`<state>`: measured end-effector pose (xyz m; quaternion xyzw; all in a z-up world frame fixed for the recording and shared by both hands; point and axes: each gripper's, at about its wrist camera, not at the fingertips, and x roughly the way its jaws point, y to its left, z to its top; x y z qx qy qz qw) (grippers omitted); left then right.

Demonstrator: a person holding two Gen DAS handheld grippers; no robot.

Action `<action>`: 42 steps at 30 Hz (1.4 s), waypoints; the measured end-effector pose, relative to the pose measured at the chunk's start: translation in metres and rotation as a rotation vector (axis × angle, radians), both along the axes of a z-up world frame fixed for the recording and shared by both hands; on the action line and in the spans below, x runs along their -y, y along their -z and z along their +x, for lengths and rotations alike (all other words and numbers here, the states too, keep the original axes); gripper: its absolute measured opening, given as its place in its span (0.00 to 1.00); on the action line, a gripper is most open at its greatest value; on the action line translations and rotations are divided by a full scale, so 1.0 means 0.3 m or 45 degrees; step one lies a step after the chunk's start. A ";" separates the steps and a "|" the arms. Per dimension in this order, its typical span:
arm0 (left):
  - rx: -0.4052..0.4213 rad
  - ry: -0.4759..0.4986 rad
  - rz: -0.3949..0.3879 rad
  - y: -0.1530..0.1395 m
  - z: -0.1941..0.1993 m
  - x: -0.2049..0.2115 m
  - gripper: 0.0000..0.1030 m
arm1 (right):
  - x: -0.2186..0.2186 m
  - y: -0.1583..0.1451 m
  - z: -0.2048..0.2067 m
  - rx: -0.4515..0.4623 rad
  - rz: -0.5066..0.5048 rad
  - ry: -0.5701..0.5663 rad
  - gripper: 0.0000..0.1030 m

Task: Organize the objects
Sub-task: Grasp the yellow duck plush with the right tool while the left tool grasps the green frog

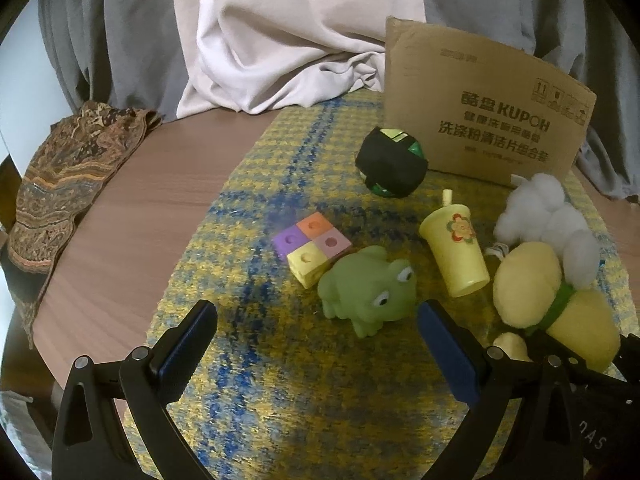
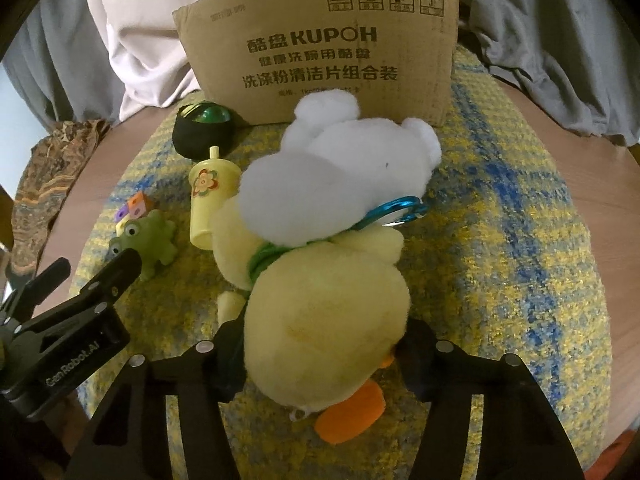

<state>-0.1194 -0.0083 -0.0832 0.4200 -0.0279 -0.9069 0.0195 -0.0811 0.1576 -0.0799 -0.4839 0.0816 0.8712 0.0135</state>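
Note:
My right gripper is shut on the head of a yellow plush duck with a white fluffy back and a blue carabiner; the duck also shows in the left wrist view. My left gripper is open, its fingers either side of a green rubber frog, just short of it. A four-colour cube block, a yellow toy cup and a black-and-green ball lie on the yellow-blue mat. A cardboard box stands behind them.
The mat lies on a round wooden table. A patterned brown cloth hangs over the table's left edge. Pale and grey fabric is bunched behind the table.

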 end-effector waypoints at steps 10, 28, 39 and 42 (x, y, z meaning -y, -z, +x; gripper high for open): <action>0.014 0.024 -0.009 0.026 -0.049 -0.055 0.99 | -0.055 -0.013 0.024 -0.016 -0.010 0.048 0.56; 0.051 0.024 -0.057 0.031 -0.074 -0.084 0.53 | -0.064 -0.068 0.043 -0.071 0.016 0.050 0.56; -0.004 0.026 -0.016 -0.062 -0.028 -0.077 0.53 | -0.054 -0.142 0.056 -0.139 0.027 0.038 0.56; -0.027 0.034 -0.008 -0.096 -0.015 -0.084 0.53 | -0.058 -0.174 0.063 -0.168 0.032 0.038 0.56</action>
